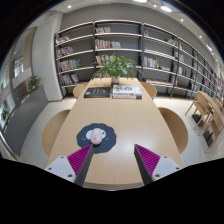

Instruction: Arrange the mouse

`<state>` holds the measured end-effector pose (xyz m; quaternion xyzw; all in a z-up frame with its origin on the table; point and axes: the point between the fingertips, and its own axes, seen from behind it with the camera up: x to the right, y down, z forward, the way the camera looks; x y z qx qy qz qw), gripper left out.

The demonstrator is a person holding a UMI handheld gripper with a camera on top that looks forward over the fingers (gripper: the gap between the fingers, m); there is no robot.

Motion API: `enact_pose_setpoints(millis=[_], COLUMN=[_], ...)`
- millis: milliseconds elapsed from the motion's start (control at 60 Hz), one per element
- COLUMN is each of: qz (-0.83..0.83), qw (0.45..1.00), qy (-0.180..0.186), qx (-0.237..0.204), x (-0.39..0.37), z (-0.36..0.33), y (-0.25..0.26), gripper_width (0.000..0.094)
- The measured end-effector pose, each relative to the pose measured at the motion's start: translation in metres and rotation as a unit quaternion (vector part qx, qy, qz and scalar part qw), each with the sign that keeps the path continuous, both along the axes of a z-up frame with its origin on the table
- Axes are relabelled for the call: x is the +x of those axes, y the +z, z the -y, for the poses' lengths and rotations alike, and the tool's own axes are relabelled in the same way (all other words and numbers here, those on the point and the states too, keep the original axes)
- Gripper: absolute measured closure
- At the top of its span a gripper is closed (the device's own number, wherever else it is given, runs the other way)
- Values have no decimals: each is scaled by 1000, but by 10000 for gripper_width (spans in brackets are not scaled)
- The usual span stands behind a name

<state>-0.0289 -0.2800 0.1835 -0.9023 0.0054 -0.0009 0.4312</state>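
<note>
A claw [111,158] is hovering low over a long, pale wooden desk [130,125], looking forward along its two fingers [80,160]. The fingers are standing spread apart, with bare desk showing in the gap, and they are pinching nothing.

Just ahead of the left finger, a mouse [96,134] is lying on a round grey pad [97,139]. The mouse is small, light in colour with a darker patch on top, and is sitting near the middle of the pad. The left fingertip is reaching close to the pad's near edge, though whether it is touching the pad cannot be told. The right finger is standing well apart from the mouse, over bare desk.

At the far end of the desk, books [113,92] are lying flat, and a leafy plant [116,67] is standing just beyond them. Chairs [176,128] are sitting along both sides of the desk. Bookshelves [115,45] are lining the far wall, filled with rows of books.

As for the task, the mouse is resting untouched on its own and is not lined up between the fingers; it is lying off to the left of the gap. Judging from this, the arranging is looking barely begun. Still to do, most likely: shifting the claw leftward so the mouse is sitting between the fingers, closing on it, and then placing it as wanted.
</note>
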Motion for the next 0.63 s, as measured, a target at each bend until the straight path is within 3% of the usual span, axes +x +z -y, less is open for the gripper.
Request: enact_pose_setpoints(millis=[633], qz=[1], qw=[1000], qy=[-5], qx=[17], x=[6], z=[33], y=[16], gripper_width=[108])
